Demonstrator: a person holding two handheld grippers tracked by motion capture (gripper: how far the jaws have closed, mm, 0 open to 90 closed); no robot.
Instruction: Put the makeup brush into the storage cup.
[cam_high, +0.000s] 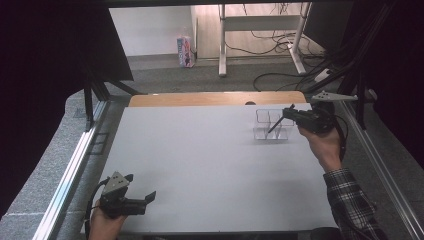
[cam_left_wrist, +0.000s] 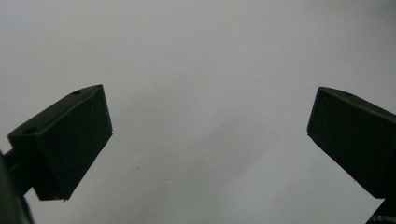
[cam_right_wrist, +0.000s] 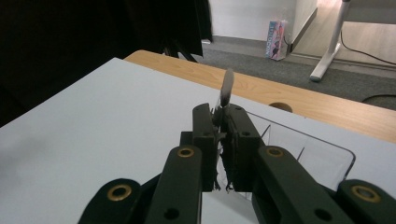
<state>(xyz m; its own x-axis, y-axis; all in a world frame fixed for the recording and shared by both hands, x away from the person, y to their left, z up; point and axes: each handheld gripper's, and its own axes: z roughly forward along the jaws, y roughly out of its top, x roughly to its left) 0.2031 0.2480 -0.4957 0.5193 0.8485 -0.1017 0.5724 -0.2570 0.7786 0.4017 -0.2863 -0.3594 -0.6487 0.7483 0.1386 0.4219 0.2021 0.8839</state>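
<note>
A clear plastic organiser (cam_high: 272, 131) with several compartments stands at the table's far right. My right gripper (cam_high: 289, 110) hovers just over it, shut on a thin dark stick-like item (cam_high: 276, 124) that slants down-left toward the organiser. In the right gripper view the jaws (cam_right_wrist: 220, 112) pinch this item, and its flat grey end (cam_right_wrist: 227, 86) pokes out above them, with the organiser (cam_right_wrist: 303, 144) behind. I cannot tell what the item is. My left gripper (cam_high: 141, 186) rests near the front left edge, open. Its jaws (cam_left_wrist: 210, 126) stand wide apart over bare white table.
The white table top (cam_high: 200, 160) has a wooden strip (cam_high: 215, 98) along its far edge. Metal rails (cam_high: 75, 165) run down both sides. Beyond the table are desk legs (cam_high: 222, 45), floor cables (cam_high: 280, 75) and a small carton (cam_high: 185, 51).
</note>
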